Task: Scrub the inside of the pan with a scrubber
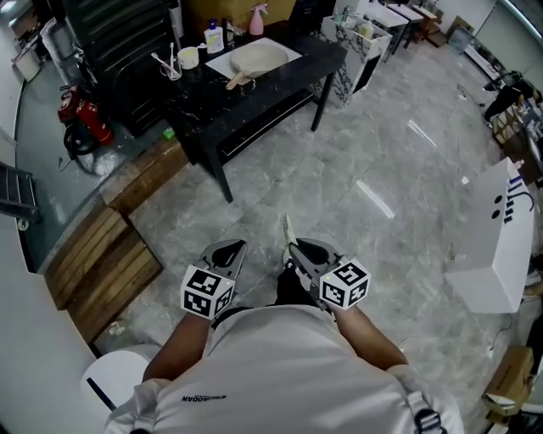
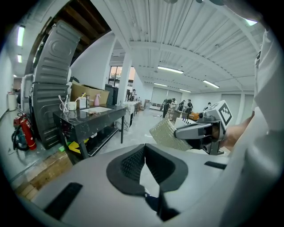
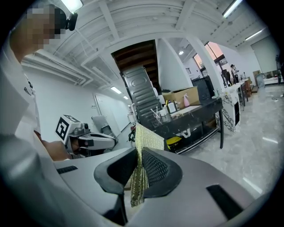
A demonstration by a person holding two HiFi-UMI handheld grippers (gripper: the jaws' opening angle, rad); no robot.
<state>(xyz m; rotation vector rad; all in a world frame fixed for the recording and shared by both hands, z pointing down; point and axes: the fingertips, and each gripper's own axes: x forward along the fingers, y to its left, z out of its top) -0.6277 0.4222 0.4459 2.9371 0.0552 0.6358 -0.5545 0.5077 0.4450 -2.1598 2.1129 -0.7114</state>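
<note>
A pale pan [image 1: 256, 57] with a wooden handle [image 1: 237, 80] lies on a white board on the black table [image 1: 288, 80], far ahead of me. I hold both grippers close to my body, well short of the table. The right gripper [image 1: 294, 248] is shut on a thin golden mesh scrubber [image 1: 288, 229], which sticks up between its pads [image 3: 153, 166]. In the right gripper view the scrubber [image 3: 147, 138] hangs through the jaws. My left gripper [image 1: 233, 252] is shut with nothing in it, its pads [image 2: 131, 162] meeting at the tips. It sits just left of the right one.
On the table stand a cup [image 1: 188, 57], bottles and a pink spray bottle [image 1: 256, 19]. Red fire extinguishers [image 1: 85, 114] sit at the left, wooden pallets [image 1: 102, 263] lie on the floor, and a white box [image 1: 501, 246] stands at the right. Grey tiled floor separates me from the table.
</note>
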